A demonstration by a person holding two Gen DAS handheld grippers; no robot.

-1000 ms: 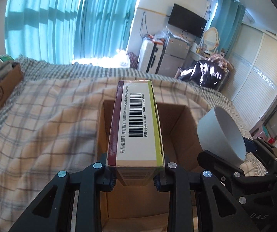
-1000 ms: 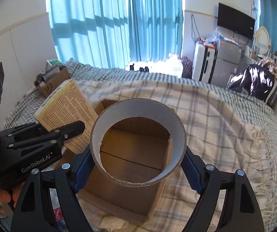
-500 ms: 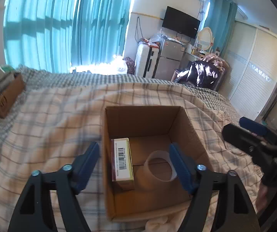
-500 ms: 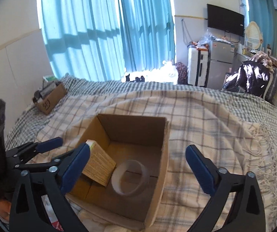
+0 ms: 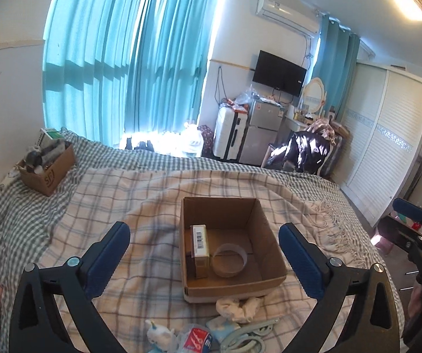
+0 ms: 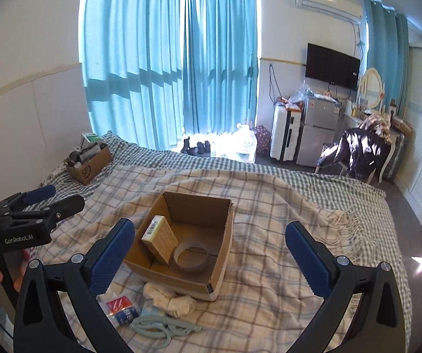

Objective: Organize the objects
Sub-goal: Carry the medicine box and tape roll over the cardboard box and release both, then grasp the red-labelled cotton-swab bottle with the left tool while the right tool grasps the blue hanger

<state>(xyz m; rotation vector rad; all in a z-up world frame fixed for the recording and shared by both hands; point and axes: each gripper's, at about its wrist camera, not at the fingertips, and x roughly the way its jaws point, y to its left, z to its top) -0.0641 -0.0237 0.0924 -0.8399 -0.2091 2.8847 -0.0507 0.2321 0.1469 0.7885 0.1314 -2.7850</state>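
Note:
An open cardboard box point(image 5: 258, 217) point(image 6: 225, 229) sits on the plaid blanket in the middle of the bed. Inside it a barcoded carton point(image 5: 199, 242) point(image 6: 161, 236) leans at the left and a white tape ring point(image 5: 230, 260) point(image 6: 191, 256) lies beside it. My left gripper point(image 5: 203, 260) is open and empty, held above and in front of the box. My right gripper point(image 6: 211, 250) is open and empty too, raised in front of the box. The left gripper also shows at the left edge of the right wrist view point(image 6: 41, 203).
White socks point(image 6: 171, 298), a pale green hanger point(image 6: 161, 328), a red-and-blue packet point(image 6: 122, 309) and a small plush toy point(image 5: 159, 335) lie in front of the box. A second cardboard box point(image 5: 47, 170) with items stands far left. Suitcase, fridge and wardrobe stand beyond the bed.
Both grippers opened and let go: the carton and the tape ring dropped into the box. Both grippers then pulled up and back, away from the box.

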